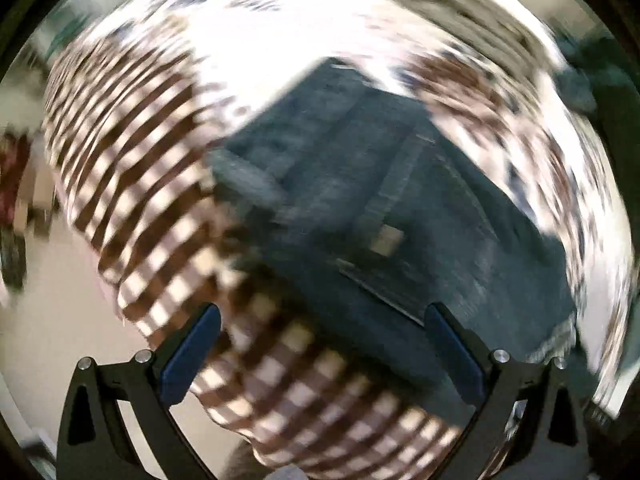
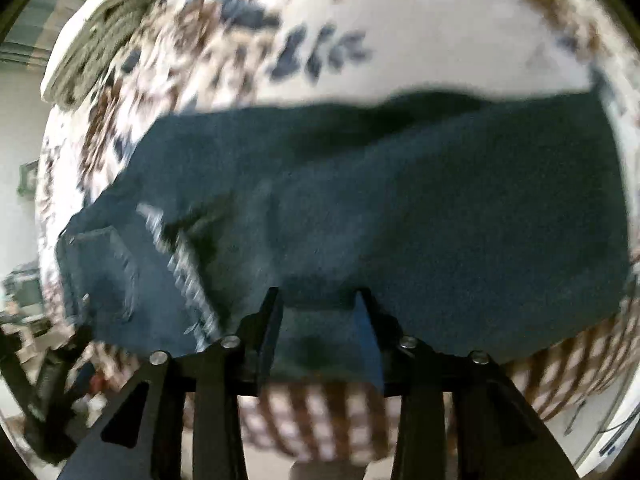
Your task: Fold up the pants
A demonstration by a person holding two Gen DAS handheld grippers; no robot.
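Left tool [image 1: 320, 344] gapes wide, empty; right tool [image 2: 318, 320], half-open, straddles the pants [image 2: 400, 208] edge.

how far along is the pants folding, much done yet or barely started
Early. Done: the dark pants lie lengthwise on the patterned bedspread, apparently one leg over the other, though blur leaves that unsure. In hand: the right gripper sits at the near edge of the fabric, jaws part open, grip unclear; the left gripper hangs wide open above the waist end, holding nothing. Left: the crosswise folds, since the pants remain at full length.
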